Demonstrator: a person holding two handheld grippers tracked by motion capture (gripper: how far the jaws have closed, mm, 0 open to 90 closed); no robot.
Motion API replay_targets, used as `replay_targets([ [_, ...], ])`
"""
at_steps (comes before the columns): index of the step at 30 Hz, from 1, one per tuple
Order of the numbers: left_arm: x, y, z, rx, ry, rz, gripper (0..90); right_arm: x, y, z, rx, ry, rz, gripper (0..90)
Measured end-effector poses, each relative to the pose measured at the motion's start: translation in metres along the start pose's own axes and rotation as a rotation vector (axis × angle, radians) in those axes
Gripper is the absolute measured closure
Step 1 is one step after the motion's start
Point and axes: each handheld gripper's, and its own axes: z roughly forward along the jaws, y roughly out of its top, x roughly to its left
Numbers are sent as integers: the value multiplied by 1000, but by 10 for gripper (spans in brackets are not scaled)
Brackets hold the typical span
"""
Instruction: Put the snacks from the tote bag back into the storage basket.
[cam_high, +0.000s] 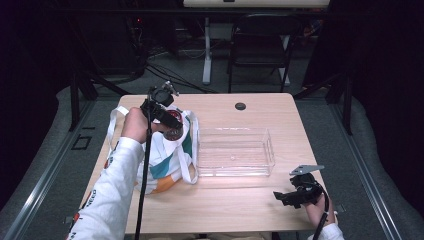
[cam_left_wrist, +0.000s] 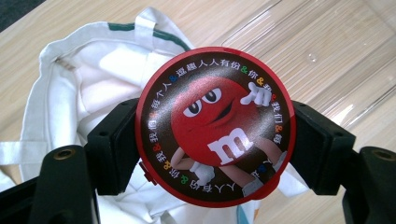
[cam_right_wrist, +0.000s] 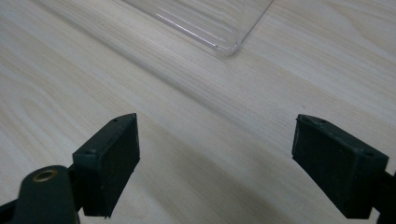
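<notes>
The left gripper (cam_left_wrist: 212, 140) is clamping a round red candy tin (cam_left_wrist: 215, 126), its glossy lid showing a red cartoon character; the right gripper (cam_right_wrist: 217, 163) is resting wide open, holding nothing.

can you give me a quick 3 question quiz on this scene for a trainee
1. True or false: the left gripper is closed on a round red candy tin.
2. What lies directly under the held tin in the left gripper view? A) a white tote bag B) a metal bowl C) a stack of plates
3. In the right gripper view, are the right gripper's jaws open or shut, and is anything between them?

Key
1. True: both jaws press on the tin's sides.
2. A: the bag's open mouth is below it, with the clear plastic tray to its side.
3. Open, with bare wooden table between them.
</notes>
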Motion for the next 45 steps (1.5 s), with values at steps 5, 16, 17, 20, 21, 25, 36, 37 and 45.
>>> replay_targets([
  [5, -7, 6, 2, -2, -9, 14, 257, 0, 0, 0, -3, 2, 1, 148],
  [16, -22, 19, 9, 3, -30, 53, 258, 0, 0, -1, -4, 6, 0, 148],
  [17, -23, 20, 10, 6, -32, 57, 258, 0, 0, -1, -4, 6, 0, 148],
  [20, -27, 23, 13, 7, -38, 63, 258, -1, 0, -1, 0, -1, -3, 148],
  [21, -28, 24, 14, 11, -44, 64, 258, 0, 0, -1, -3, 1, -1, 148],
  [25, -33, 26, 17, 8, -48, 72, 258, 0, 0, -1, -4, 1, -1, 148],
  [36, -47, 34, 26, 24, -72, 106, 258, -1, 0, -2, 0, -1, -5, 148],
  [37, -48, 34, 28, 16, -72, 104, 258, -1, 0, -2, -2, 0, -2, 148],
  [45, -56, 37, 35, 15, -94, 118, 258, -1, 0, -2, -1, -1, -4, 148],
])
